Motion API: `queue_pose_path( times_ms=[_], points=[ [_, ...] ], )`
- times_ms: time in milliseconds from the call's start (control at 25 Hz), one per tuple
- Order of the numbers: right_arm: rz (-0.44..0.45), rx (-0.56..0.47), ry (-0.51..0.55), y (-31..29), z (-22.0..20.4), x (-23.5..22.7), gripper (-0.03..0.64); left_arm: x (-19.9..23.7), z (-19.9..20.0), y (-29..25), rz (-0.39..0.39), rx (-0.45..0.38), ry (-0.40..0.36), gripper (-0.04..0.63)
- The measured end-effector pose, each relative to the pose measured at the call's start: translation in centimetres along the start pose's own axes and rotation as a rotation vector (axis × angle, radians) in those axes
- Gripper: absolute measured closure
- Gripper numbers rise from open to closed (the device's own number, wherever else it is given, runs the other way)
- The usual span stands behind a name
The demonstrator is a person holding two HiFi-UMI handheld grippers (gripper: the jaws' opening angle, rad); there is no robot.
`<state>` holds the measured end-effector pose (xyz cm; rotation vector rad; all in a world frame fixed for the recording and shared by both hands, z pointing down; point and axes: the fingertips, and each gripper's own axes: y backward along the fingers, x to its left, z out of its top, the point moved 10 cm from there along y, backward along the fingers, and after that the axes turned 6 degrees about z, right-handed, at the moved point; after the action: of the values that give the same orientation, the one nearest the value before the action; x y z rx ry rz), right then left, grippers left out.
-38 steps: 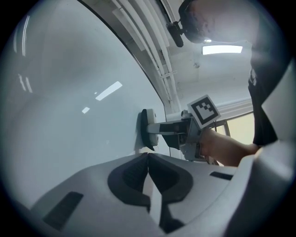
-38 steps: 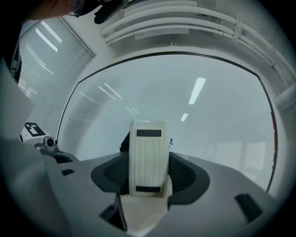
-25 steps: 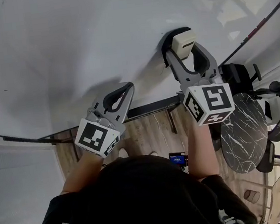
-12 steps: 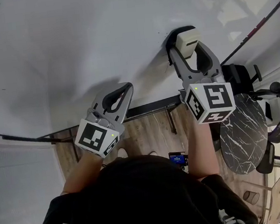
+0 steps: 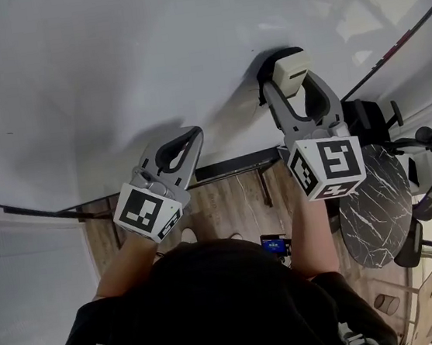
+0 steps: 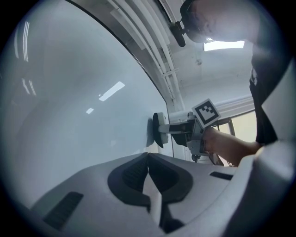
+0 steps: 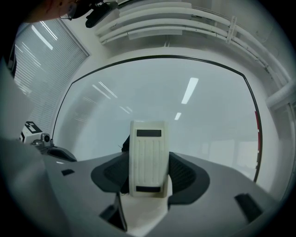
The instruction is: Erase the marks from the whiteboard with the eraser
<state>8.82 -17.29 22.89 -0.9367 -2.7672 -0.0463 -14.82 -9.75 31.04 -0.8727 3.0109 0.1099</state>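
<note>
The whiteboard [image 5: 109, 64] fills the upper part of the head view. My right gripper [image 5: 289, 81] is shut on a cream eraser [image 5: 287, 67] with a dark pad, pressed flat against the board at the right. In the right gripper view the eraser [image 7: 148, 157] stands upright between the jaws, and a small dark mark [image 7: 125, 144] shows at its left edge. From the left gripper view, the eraser pad [image 6: 157, 130] touches the board side-on. My left gripper [image 5: 188, 138] is shut and empty, its tips close to the board's lower edge.
The board's dark frame [image 5: 231, 164] runs below both grippers. A round marble-topped table [image 5: 372, 203] and dark chairs [image 5: 431, 204] stand at the lower right on a wood floor [image 5: 228, 205]. Window blinds [image 7: 41, 51] hang left of the board.
My right gripper has slid the eraser slightly up and to the right across the board. The left gripper has stayed almost still.
</note>
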Motion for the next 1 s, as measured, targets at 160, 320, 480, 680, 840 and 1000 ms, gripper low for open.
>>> queue_pose_path(
  times_ms=[160, 320, 480, 680, 840, 1000],
  points=[
    [0.041, -0.023, 0.027, 0.1, 1.6, 1.8, 0.365, -0.5, 0.8, 0.2, -0.002, -0.001, -0.007, 0.591],
    [0.084, -0.050, 0.066, 1.0, 3.6, 2.2, 0.365, -2.7, 2.2, -0.4, 0.005, 0.002, -0.020, 0.591],
    [0.089, -0.059, 0.096, 1.1, 4.6, 2.8, 0.365, -3.8, 2.8, 0.1, 0.019, 0.001, -0.027, 0.591],
    [0.046, -0.054, 0.127, -1.0, 4.8, 4.6, 0.365, -1.4, 2.3, 2.0, 0.036, 0.007, -0.014, 0.591],
    [0.027, -0.073, 0.130, 0.6, 5.0, 3.9, 0.365, -3.0, 2.7, 2.1, 0.039, 0.009, -0.015, 0.591],
    [0.001, -0.079, 0.149, -1.6, 4.2, 5.2, 0.365, -0.8, 1.3, 2.0, 0.026, 0.008, -0.003, 0.591]
  ],
)
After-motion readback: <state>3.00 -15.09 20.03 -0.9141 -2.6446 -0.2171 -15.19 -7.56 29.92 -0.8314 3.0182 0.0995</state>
